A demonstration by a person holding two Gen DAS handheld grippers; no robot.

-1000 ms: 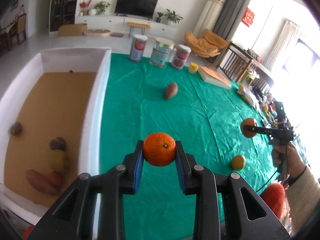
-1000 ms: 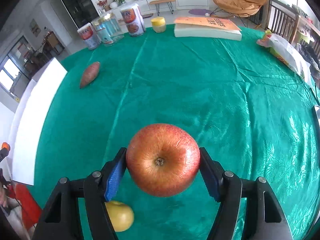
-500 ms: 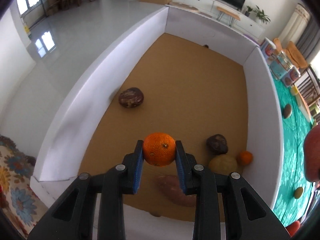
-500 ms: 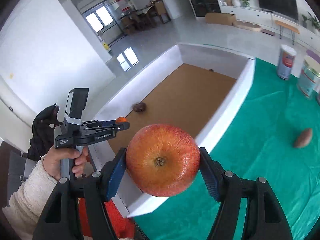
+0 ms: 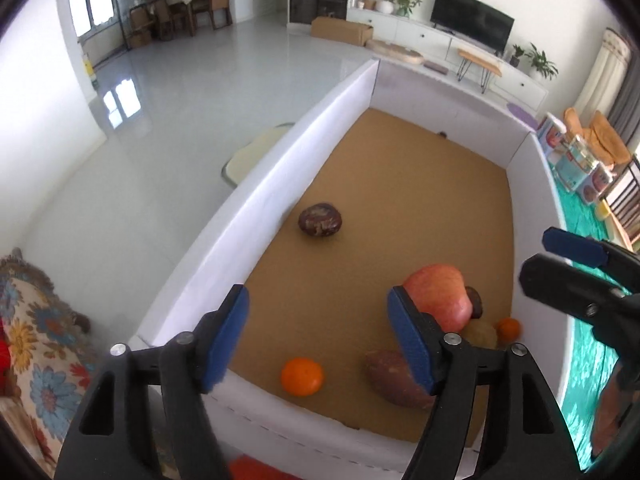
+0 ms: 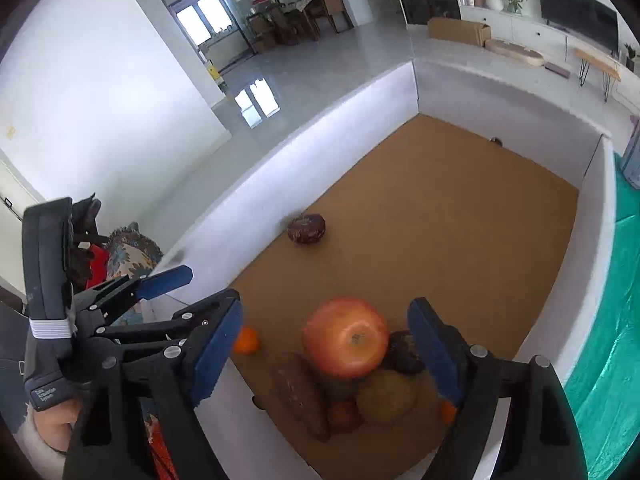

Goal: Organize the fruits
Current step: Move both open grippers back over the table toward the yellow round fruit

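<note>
Both grippers hang open over the near end of a white-walled box (image 5: 256, 196) with a brown floor. My left gripper (image 5: 318, 340) is open and empty; an orange (image 5: 301, 376) lies on the floor below it. My right gripper (image 6: 326, 354) is open; the red apple (image 6: 346, 336) sits free between its jaws, above a pile of fruit. The apple also shows in the left wrist view (image 5: 438, 300). A sweet potato (image 6: 300, 394), a yellow-brown fruit (image 6: 386, 398) and a small orange (image 5: 508, 328) lie in that pile. The left gripper (image 6: 188, 286) shows in the right wrist view.
A dark round fruit (image 5: 320, 220) lies alone near the box's left wall. Green tablecloth (image 6: 616, 320) runs along the box's right side, with tins (image 5: 576, 160) at its far end. A patterned cushion (image 5: 36, 340) lies left of the box.
Both grippers opened. The orange dropped from the left gripper to the box floor. The right gripper moved over the box and let go of the apple.
</note>
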